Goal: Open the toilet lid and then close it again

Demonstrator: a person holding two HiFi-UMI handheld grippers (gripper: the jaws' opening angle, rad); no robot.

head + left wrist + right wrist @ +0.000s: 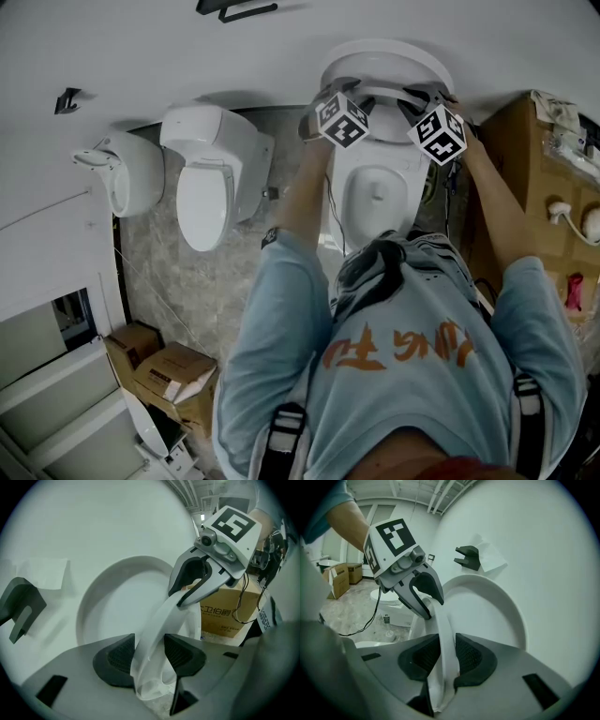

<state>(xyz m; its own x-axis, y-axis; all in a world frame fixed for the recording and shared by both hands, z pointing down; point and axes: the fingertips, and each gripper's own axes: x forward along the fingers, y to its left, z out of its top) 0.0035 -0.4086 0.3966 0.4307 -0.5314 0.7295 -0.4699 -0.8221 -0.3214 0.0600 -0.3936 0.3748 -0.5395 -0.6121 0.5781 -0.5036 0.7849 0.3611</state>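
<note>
White toilet lid (386, 58) is raised, standing up close to the wall (187, 56) above the open bowl (375, 192); can't tell if it touches the wall.

Head view: person (394, 347) in a light blue shirt leans over the bowl with both arms stretched forward. Left hand-held gripper (349, 94) and right hand-held gripper (424, 96) sit on the lid's top edge, left and right of its middle, marker cubes facing the camera. Second toilet (211, 187) stands to the left with its lid down. Cardboard boxes (164, 370) lie on the marbled floor (178, 281) at lower left. Brown box (511, 169) is just right of the bowl.

Left gripper view: the lid's white rim runs between the two black pads (119, 656), and both pads are closed against it, so this gripper is clamped on the rim. The same rim curves up to the right hand-held gripper, whose jaws also bite it further along. The lid's round inner face fills the middle of the view. Black bracket (21, 606) is on the wall at left. The brown box with print shows behind, at right.

Right gripper view: the rim stands upright between this gripper's pads, squeezed from both sides, so it is clamped too. The left hand-held gripper grips the same rim just beyond, cube on top. The lid's curved edge arcs off to the right in front of the wall, with a black bracket above it.
</note>
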